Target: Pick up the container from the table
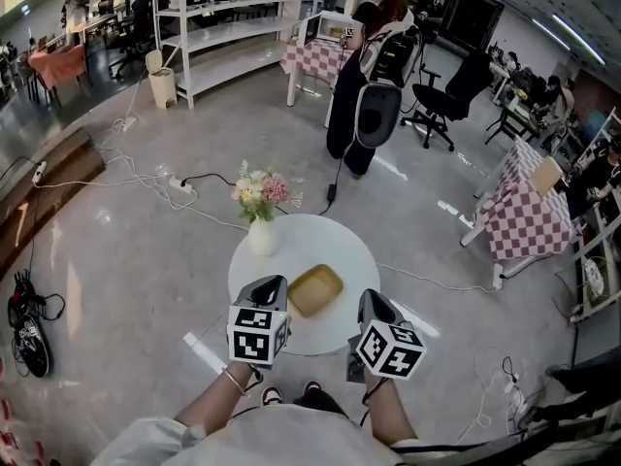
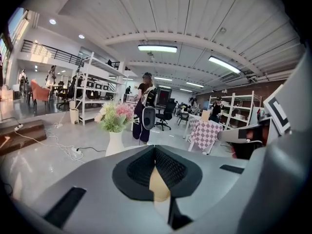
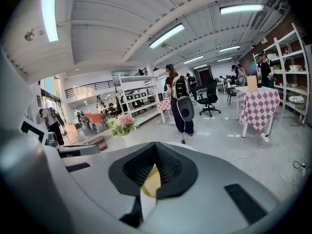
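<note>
Hovering low: left gripper (image 1: 275, 282) fingers closed, empty | right gripper (image 1: 372, 298) fingers closed, empty | container (image 1: 315, 290) on table (image 1: 330, 236), between the two sets of fingers | tip: open wide first, straddle its rims, squeeze evenly.

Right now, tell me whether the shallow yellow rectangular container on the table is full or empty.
Empty: the head view shows the shallow yellow rectangular container with only its bare floor inside the rim.

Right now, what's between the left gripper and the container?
Nothing. In the head view only a narrow strip of bare white table shows between the left gripper and the yellow container.
</note>
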Available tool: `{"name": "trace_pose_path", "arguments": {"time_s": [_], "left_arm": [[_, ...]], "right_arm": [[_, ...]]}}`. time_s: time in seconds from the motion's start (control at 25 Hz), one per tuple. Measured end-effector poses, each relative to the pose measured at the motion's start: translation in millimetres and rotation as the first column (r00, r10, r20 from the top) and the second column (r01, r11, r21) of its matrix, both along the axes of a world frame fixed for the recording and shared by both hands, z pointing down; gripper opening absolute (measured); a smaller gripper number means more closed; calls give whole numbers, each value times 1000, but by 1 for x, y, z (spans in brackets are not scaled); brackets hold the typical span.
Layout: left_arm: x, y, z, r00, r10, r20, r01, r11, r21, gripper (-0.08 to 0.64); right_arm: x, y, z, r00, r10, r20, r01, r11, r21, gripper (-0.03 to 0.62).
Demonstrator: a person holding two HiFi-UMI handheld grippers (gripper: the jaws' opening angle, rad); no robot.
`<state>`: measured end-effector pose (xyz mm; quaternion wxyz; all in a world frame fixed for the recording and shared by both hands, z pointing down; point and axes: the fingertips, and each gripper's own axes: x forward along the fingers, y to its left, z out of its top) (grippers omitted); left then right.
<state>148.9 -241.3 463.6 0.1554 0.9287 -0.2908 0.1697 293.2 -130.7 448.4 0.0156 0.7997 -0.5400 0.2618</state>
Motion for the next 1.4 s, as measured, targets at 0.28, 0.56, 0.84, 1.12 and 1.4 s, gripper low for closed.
{"name": "trace_pose_path", "arguments": {"time_s": [0.28,0.56,0.84,1.12,1.4], "left_arm": [[-8,-3,16,998,-65,25,66,997,-43,17],[-1,-4,19,992,-122,40,124,991,-53,17],[-8,-1,47,982,-166,89,174,979,-102,17],[-9,4,72,972,-193,132,210,969,-133,17],[-29,11,101,954,-222,200,260,947,-190,17]], "right_arm": [[2,-16,11,998,-54,17,54,998,-30,25],[21,-26,14,995,-99,16,100,994,-39,25],[28,-28,35,992,-118,46,121,990,-75,25],[37,-30,65,988,-130,80,139,984,-116,25],[29,-27,97,982,-131,136,154,972,-178,25]]}}
